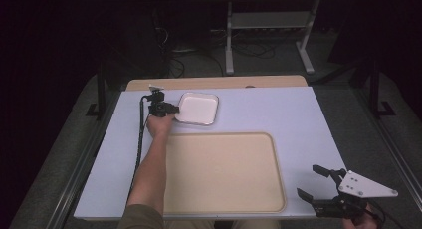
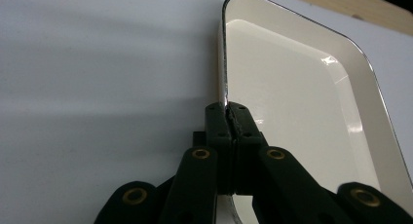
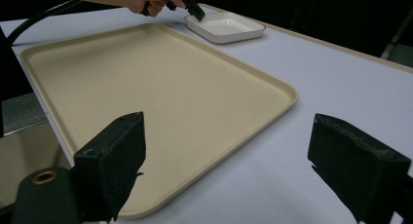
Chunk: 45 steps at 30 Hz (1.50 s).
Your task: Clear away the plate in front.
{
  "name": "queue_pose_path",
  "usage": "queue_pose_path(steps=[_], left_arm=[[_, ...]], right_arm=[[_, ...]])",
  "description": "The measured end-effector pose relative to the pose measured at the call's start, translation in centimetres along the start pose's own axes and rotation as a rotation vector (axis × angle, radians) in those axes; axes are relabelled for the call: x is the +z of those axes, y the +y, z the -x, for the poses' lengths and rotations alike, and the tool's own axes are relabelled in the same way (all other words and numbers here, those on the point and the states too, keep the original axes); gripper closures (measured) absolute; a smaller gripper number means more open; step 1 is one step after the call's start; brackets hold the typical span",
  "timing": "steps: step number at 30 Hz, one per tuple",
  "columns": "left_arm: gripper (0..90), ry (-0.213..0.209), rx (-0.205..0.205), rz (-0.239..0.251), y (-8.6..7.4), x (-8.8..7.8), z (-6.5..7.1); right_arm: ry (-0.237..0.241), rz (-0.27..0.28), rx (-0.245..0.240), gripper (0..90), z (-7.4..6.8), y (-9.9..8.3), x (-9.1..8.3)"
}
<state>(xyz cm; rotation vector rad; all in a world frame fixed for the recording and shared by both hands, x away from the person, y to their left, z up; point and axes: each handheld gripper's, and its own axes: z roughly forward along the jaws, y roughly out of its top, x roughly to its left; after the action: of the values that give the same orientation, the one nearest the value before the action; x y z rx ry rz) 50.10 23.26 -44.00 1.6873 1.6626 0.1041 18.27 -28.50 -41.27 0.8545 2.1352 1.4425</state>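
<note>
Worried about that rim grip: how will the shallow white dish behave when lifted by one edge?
The shallow white rectangular dish looks rigid and glossy, so probably slippery. Pinched at one rim by the left gripper, it will likely tilt down on its far side.

Left forearm [image 1: 152, 169] runs up from the table's near edge toward the far-left part of the table, sleeve at the elbow, hand [image 1: 159, 123] wrapped around the left gripper [image 1: 175, 108]. That gripper points toward the right edge, roughly level, cable trailing back along the arm. In the left gripper view its jaws are pressed together with a thin rim pinched between the pads [image 2: 242, 121]. Right gripper [image 1: 308, 181] sits at the near-right corner of the table, grey plate on top, jaws spread wide with nothing between them, pointing left and slightly away from the near edge; right hand barely visible behind it.
</note>
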Motion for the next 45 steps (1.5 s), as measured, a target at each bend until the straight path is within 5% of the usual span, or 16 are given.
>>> queue_pose_path(steps=[7,19,23,45], left_arm=[[88.6,-0.076,0.0,0.041,0.5,-1.7,0.0],[88.6,-0.147,0.043,0.084,0.3,-4.5,1.0],[88.6,-0.192,0.012,0.101,-0.4,-5.3,0.9],[88.6,-0.222,0.098,0.13,-2.0,-10.4,2.6]], right_arm=[[0.007,0.006,0.006,12.9,0.1,0.0,0.0],[-0.004,0.001,0.013,12.9,0.1,-0.1,0.0],[-0.004,0.003,0.018,12.9,0.1,-0.1,0.0],[-0.003,-0.017,0.0,12.9,-0.2,0.0,0.2]])
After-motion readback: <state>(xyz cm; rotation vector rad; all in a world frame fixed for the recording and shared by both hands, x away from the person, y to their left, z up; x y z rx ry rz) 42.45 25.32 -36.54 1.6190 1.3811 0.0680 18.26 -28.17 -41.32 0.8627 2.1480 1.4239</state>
